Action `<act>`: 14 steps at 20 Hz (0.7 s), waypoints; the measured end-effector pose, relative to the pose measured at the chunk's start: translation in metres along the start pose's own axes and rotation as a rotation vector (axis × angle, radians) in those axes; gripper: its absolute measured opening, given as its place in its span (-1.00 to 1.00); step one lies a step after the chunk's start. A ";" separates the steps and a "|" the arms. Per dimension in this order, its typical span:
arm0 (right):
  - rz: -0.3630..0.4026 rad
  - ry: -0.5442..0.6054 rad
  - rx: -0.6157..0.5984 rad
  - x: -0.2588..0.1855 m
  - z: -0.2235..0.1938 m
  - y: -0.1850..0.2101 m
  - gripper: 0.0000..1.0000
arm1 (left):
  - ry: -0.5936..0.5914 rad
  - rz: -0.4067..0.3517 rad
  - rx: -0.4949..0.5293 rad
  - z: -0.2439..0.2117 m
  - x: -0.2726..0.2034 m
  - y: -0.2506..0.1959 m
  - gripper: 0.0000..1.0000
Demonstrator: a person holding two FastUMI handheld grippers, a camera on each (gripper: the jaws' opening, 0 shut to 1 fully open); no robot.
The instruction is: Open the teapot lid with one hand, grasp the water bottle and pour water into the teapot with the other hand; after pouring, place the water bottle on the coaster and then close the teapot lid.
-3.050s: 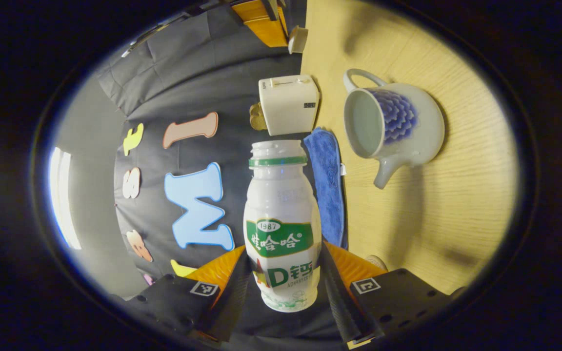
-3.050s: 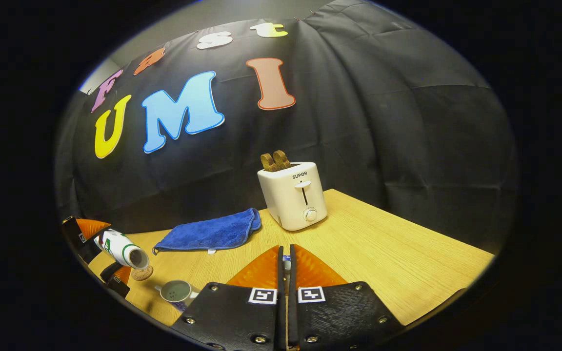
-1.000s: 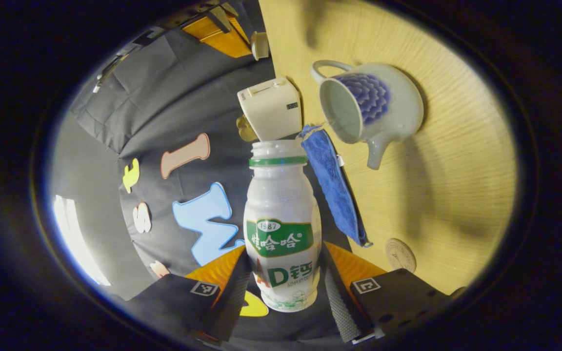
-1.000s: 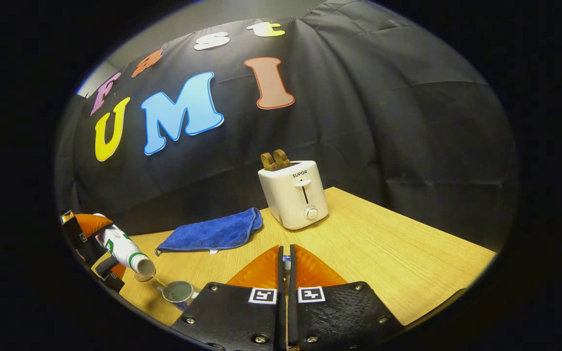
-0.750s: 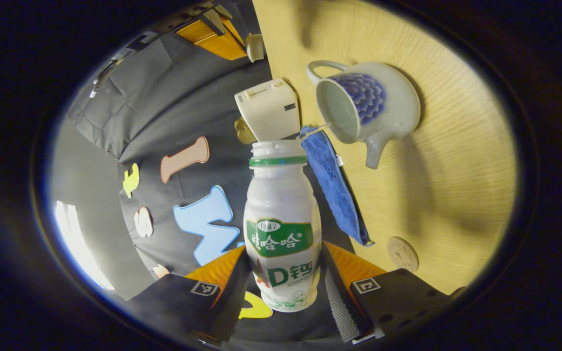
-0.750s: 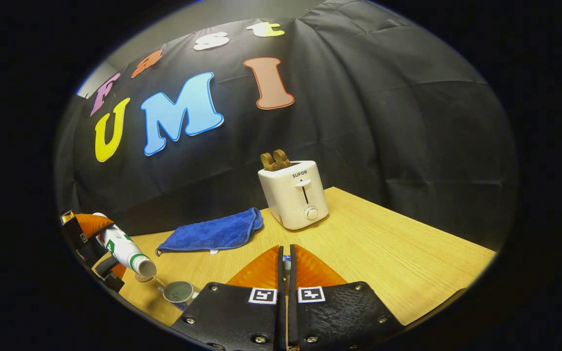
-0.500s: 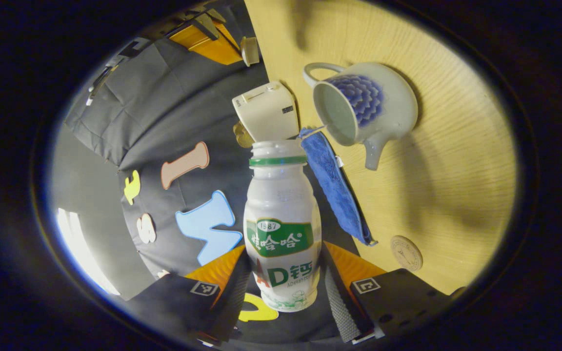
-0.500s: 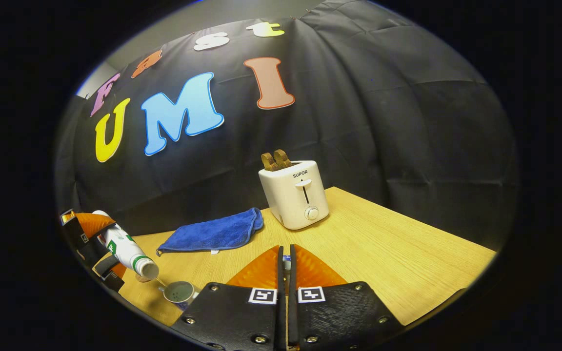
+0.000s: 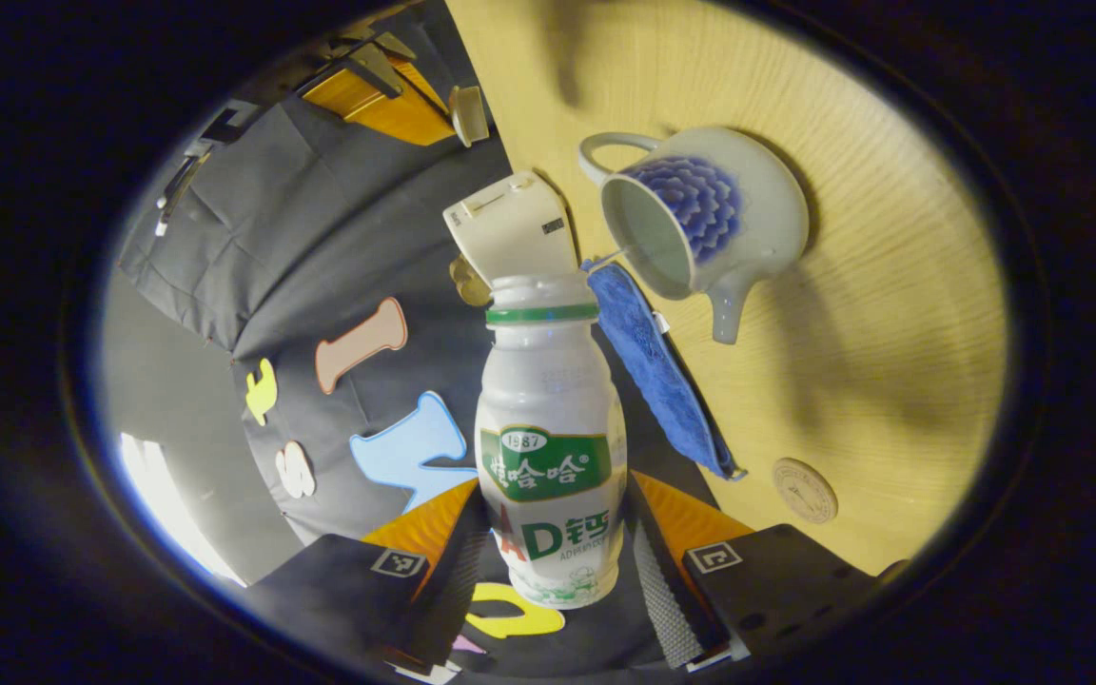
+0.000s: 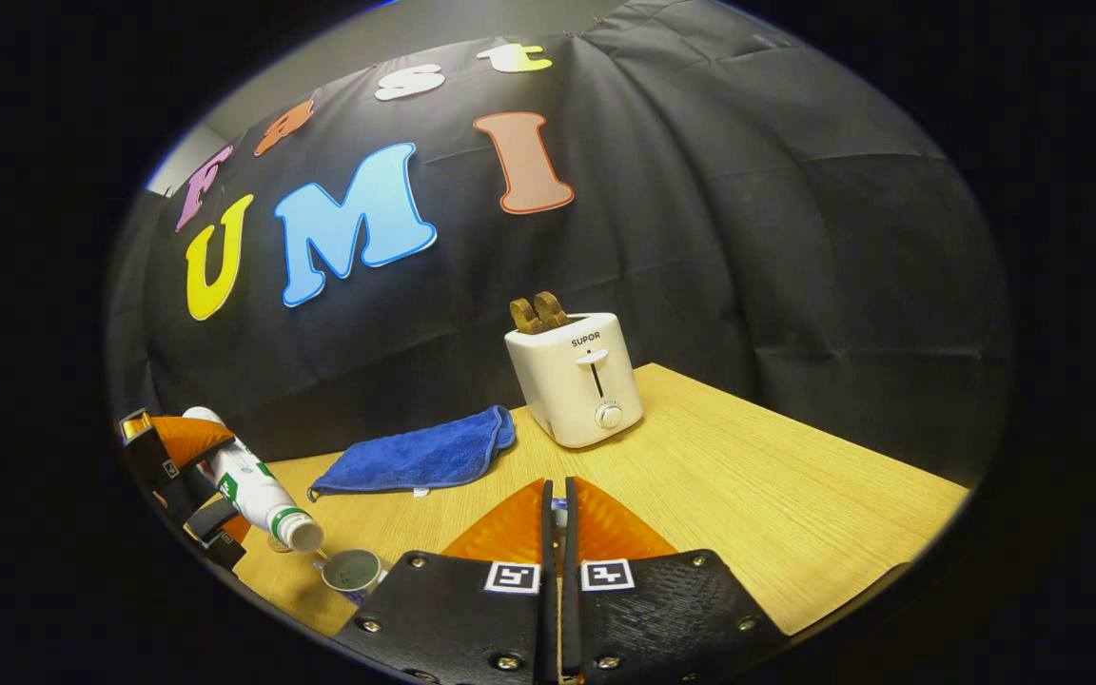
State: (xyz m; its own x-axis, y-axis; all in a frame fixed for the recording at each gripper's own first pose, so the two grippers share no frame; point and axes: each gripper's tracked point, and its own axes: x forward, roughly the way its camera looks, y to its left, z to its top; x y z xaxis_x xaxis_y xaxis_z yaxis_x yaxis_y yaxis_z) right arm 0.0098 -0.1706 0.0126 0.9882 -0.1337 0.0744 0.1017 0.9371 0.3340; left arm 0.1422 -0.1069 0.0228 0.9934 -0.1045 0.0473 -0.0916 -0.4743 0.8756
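White plastic bottle (image 9: 549,447), clamped in the left claw (image 9: 553,561), is tipped mouth-first over the lidless blue-patterned ceramic teapot (image 9: 700,224); the right claw (image 10: 557,533) is pinched shut on something unidentifiable.

A staged recording booth, dressed up as a kitchen corner: a black cloth wall (image 10: 748,219) hangs behind a pale wooden worktop (image 10: 748,495), and on it stand a white toaster (image 10: 577,381) with 2 slices of toast (image 10: 536,312), plus a blue towel (image 10: 415,457).
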 end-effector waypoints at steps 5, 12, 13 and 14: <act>0.003 0.001 0.003 0.000 0.000 0.000 -0.97 | -0.009 0.006 0.035 0.004 0.000 0.003 0.80; 0.005 0.005 0.005 0.001 -0.001 0.000 -0.97 | -0.006 -0.006 -0.050 0.002 -0.001 0.000 0.81; 0.008 0.005 0.006 0.000 -0.002 0.000 -0.97 | -0.002 -0.002 -0.080 0.001 -0.001 0.000 0.82; 0.012 0.004 0.007 0.000 -0.001 0.002 -0.97 | 0.004 0.005 -0.107 -0.001 0.000 0.001 0.82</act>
State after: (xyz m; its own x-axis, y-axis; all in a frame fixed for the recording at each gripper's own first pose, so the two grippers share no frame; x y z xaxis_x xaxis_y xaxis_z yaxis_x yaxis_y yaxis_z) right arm 0.0099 -0.1685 0.0122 0.9899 -0.1207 0.0745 0.0886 0.9364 0.3395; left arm 0.1423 -0.1066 0.0236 0.9933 -0.1026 0.0535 -0.0886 -0.3774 0.9218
